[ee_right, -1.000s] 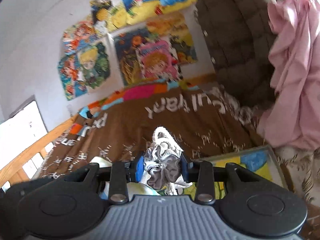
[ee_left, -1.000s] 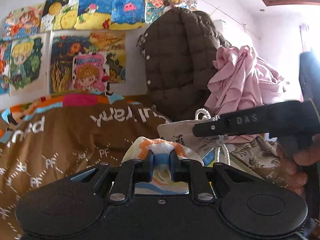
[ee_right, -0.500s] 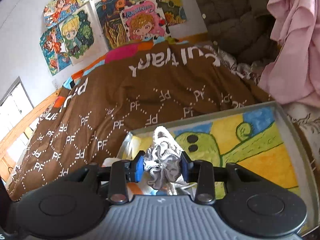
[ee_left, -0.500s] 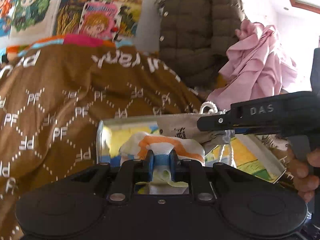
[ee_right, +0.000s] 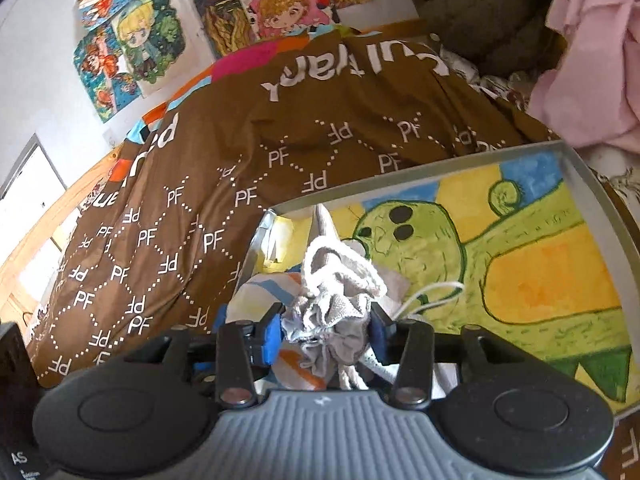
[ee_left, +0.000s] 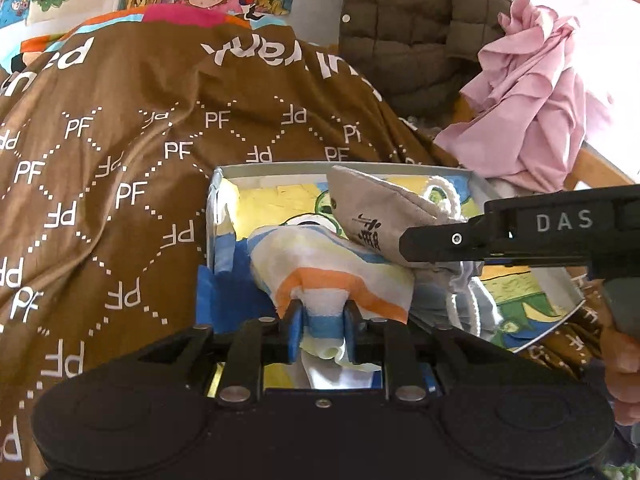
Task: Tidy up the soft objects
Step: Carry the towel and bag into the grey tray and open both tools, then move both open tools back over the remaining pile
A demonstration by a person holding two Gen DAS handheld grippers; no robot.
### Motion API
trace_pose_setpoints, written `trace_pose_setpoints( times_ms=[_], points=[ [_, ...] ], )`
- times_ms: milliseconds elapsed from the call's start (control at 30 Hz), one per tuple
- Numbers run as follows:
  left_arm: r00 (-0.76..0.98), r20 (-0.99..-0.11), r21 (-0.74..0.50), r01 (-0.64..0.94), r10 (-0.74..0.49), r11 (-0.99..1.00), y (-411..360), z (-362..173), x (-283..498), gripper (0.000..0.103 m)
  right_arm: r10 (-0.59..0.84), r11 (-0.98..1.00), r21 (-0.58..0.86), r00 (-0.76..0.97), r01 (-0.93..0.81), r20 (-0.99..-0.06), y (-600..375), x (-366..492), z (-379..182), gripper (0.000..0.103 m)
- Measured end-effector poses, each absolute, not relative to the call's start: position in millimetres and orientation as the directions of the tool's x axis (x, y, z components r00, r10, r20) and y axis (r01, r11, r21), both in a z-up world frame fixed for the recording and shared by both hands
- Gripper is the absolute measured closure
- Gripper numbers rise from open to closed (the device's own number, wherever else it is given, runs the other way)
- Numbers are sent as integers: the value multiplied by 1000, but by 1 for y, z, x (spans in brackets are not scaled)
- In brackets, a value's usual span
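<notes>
Brown bedding [ee_left: 160, 128] printed with white "PF" letters is spread over the bed, and drawings [ee_right: 280, 4] are pinned on the wall behind it. One shallow grey tray [ee_right: 592, 184] is seen resting on the bedding, its floor painted with a green creature on yellow and blue. Two soft things are held over the tray's left part. A striped cloth [ee_left: 332, 268], white with orange and blue bands, is clamped between the blue pads of the left gripper [ee_left: 322, 330]. A grey drawstring pouch [ee_left: 380, 216] with a white cord is pinched at its gathered neck by the right gripper [ee_right: 326, 334], whose fingers are closed on the bunched fabric. In the left wrist view the pouch is seen lying just over and touching the striped cloth. Whether either thing rests on the tray floor cannot be told. One brown quilted jacket [ee_left: 420, 20] and one pink garment [ee_left: 532, 108] are seen hanging behind the bed. A hand [ee_left: 622, 376] is visible at the right edge.

Compared with a second ago, both cameras have been tilted downward: the tray, then barely visible, now fills the middle, and both items have been brought over it, with each grip unchanged.
</notes>
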State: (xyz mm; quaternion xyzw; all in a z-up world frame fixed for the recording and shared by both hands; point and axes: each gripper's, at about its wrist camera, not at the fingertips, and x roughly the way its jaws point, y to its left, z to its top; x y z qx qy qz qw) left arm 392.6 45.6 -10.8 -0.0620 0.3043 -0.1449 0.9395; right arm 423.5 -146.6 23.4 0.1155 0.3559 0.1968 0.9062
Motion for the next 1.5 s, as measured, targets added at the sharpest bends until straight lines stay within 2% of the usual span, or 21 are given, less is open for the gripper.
trace_pose_setpoints(
  times_ms=[167, 233, 433, 600, 667, 933, 1033, 1300, 1500],
  points=[
    [783, -547, -206, 220, -298, 954, 47, -6, 382, 74, 433, 898, 351, 678, -266, -594, -154, 416, 30, 50],
    [791, -542, -193, 211, -283, 958, 48, -4, 375, 65, 437, 896, 355, 681, -267, -588, -157, 413, 34, 41],
    [811, -530, -166, 188, -248, 968, 55, 0, 350, 58, 439, 895, 340, 697, -287, -568, -161, 394, 47, 27],
    [855, -469, -165, 163, -223, 973, 64, 14, 321, 47, 436, 897, 317, 730, -308, -526, -168, 369, 61, 20],
    [869, -444, -164, 162, -219, 973, 66, 21, 310, 42, 439, 896, 311, 742, -318, -507, -172, 359, 66, 18],
    [912, -354, -162, 161, -209, 974, 66, 49, 259, 9, 422, 905, 245, 805, -347, -417, -184, 302, 83, 3],
    [921, -329, -160, 163, -209, 973, 65, 55, 239, 2, 412, 910, 227, 823, -348, -390, -189, 278, 86, 1],
    [934, -259, -194, 200, -247, 960, 61, 62, 186, 1, 380, 924, 177, 861, -339, -339, -204, 216, 86, 0],
    [931, -250, -168, 228, -265, 959, 49, 53, 147, 1, 348, 938, 120, 876, -326, -333, -211, 168, 72, 0]
  ],
)
